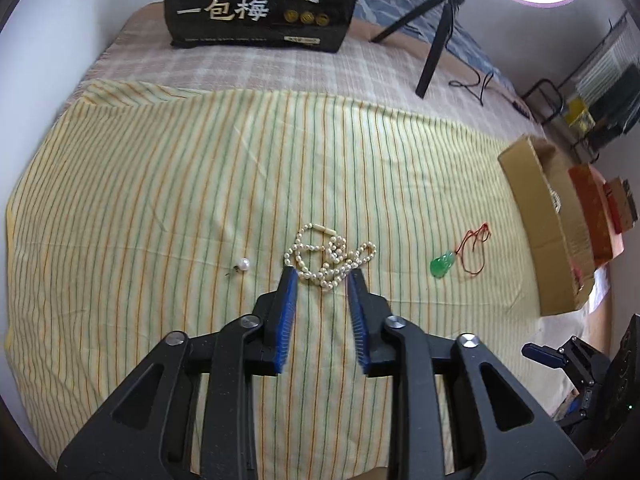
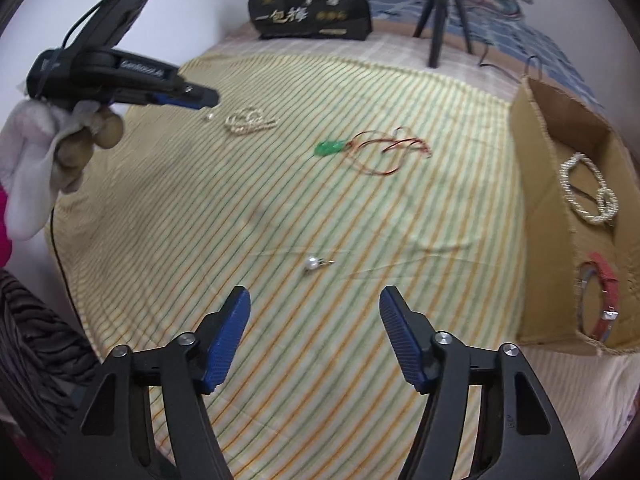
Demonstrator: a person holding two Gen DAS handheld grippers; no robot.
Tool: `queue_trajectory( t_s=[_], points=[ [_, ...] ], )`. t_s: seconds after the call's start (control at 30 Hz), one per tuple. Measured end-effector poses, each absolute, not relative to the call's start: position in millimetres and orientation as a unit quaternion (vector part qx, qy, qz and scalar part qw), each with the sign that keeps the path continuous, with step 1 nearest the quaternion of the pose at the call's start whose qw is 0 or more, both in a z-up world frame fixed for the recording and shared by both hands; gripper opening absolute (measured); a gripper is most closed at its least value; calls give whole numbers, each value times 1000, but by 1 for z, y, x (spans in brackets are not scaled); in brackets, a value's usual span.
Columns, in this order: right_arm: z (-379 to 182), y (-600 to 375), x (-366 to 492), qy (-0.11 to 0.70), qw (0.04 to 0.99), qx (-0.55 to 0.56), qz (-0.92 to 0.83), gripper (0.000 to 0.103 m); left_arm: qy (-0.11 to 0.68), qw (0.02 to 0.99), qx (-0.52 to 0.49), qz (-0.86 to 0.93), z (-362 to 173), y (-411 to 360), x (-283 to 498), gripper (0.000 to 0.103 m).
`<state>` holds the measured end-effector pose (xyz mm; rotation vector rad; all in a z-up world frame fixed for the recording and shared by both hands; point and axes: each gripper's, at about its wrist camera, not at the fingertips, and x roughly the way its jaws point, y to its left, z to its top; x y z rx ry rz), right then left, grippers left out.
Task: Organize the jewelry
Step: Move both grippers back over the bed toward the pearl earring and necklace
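While the left gripper (image 1: 322,274) hovers with jaws spread over the pearl necklace (image 1: 329,255) on the striped cloth (image 1: 160,184), right gripper (image 2: 315,300) gapes wide near a loose pearl earring (image 2: 311,263). Black bag (image 1: 262,0) reads "一包梅".

Left gripper (image 1: 322,274) jaws parted, blue pads (image 1: 289,304) angled down and forward, nothing between them. Right gripper (image 2: 315,300) spread wider, also holding nothing, tilted downward. A white-gloved left hand (image 2: 36,152) grips the left tool's handle.
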<state>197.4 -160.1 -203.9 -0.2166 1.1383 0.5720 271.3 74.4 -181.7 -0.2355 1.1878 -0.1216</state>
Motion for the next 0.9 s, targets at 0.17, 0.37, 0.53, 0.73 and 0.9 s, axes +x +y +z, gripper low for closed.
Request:
queue_trajectory(
  t_s=[0.17,0.37,0.53,0.73,0.9],
  points=[
    [-218,-148,205,541,789,-116,265,57,565,816,-103,-56,-191,69,278,39],
    [-226,-140,214,550,784,-118,262,54,580,808,-90,-49,-205,61,291,43],
    [-227,-135,217,548,784,-125,264,54,584,808,-71,-42,-213,52,300,49],
    [-230,-132,219,547,784,-135,263,53,588,808,-30,-27,-228,40,307,57],
    [-230,-132,219,543,786,-142,260,44,578,816,-14,-22,-230,36,307,57]
  ],
)
